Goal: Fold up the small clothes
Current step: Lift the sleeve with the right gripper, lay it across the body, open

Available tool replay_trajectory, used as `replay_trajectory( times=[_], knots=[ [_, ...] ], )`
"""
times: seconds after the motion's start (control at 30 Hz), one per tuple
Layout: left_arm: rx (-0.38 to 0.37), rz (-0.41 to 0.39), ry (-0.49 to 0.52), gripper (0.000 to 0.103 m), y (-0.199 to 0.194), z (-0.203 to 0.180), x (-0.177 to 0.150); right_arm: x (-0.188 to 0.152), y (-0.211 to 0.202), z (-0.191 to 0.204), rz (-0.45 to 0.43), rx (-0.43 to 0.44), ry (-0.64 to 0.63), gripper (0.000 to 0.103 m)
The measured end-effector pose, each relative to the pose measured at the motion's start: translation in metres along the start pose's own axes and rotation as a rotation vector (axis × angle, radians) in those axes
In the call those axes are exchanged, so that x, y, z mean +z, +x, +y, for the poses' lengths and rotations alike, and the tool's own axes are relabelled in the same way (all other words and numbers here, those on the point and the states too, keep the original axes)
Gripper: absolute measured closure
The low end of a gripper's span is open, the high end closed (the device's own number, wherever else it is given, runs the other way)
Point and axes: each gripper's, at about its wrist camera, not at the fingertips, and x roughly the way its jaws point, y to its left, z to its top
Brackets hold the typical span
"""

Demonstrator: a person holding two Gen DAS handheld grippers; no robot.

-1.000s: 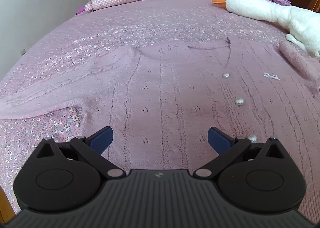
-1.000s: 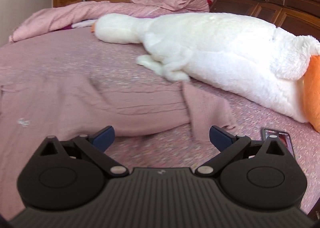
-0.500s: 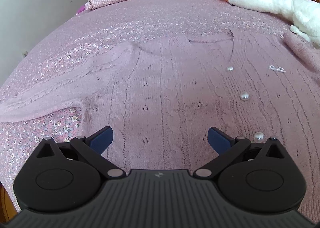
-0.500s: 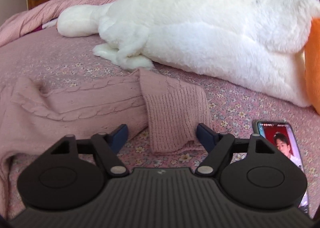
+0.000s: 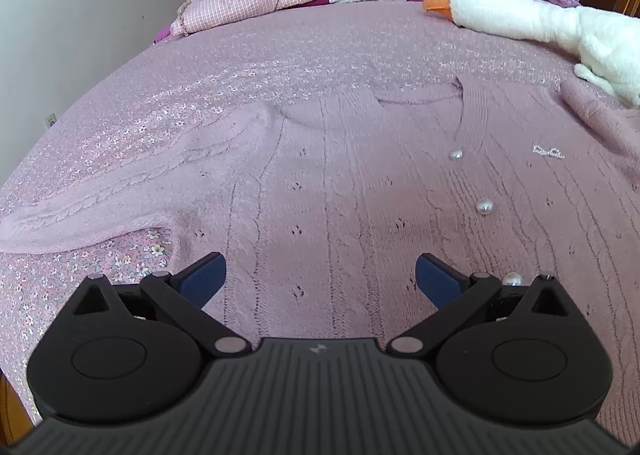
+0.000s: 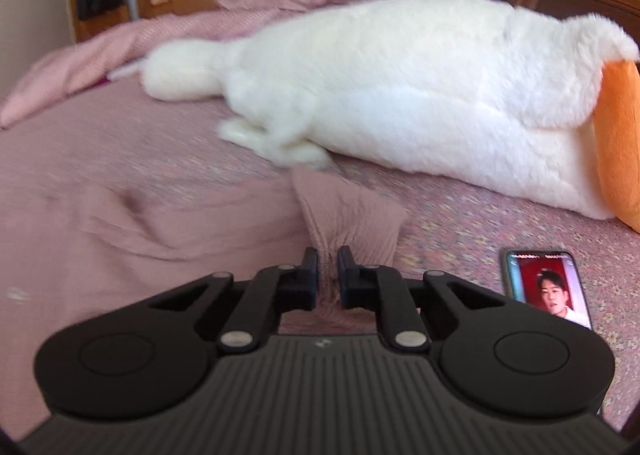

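In the left wrist view, the left gripper (image 5: pixel 320 275) is hovering with its jaws spread wide over the pink cable-knit cardigan with pearl buttons (image 5: pixel 360 195), which is lying flat on the floral pink bedspread (image 5: pixel 280 51).

In the right wrist view, the right gripper (image 6: pixel 328 271), having just been closing, is pinching the cardigan's ribbed sleeve cuff (image 6: pixel 352 215). A large white plush goose (image 6: pixel 400 103) is lying just behind, and a smartphone with a lit screen (image 6: pixel 548 287) is resting alongside.

Black ribbed gripper (image 5: pixel 320 275) bodies, blue pads (image 5: pixel 202 275), silver screws.
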Motion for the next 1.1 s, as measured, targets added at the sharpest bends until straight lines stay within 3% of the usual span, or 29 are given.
replay_trajectory(
  times=[0.5,0.83,1.1],
  knots=[
    [0.004,-0.032,-0.044,0.000,-0.013,0.022,-0.003,0.030,-0.079,0.070,-0.076,0.392,0.076,0.090],
    [0.025,-0.039,-0.088,0.000,-0.013,0.049,-0.006,0.058,-0.104,0.122,-0.073,0.633,0.167,0.090],
    [0.036,-0.043,-0.145,0.000,-0.010,0.074,-0.005,0.080,-0.116,0.187,-0.063,0.812,0.183,0.090]
  ],
)
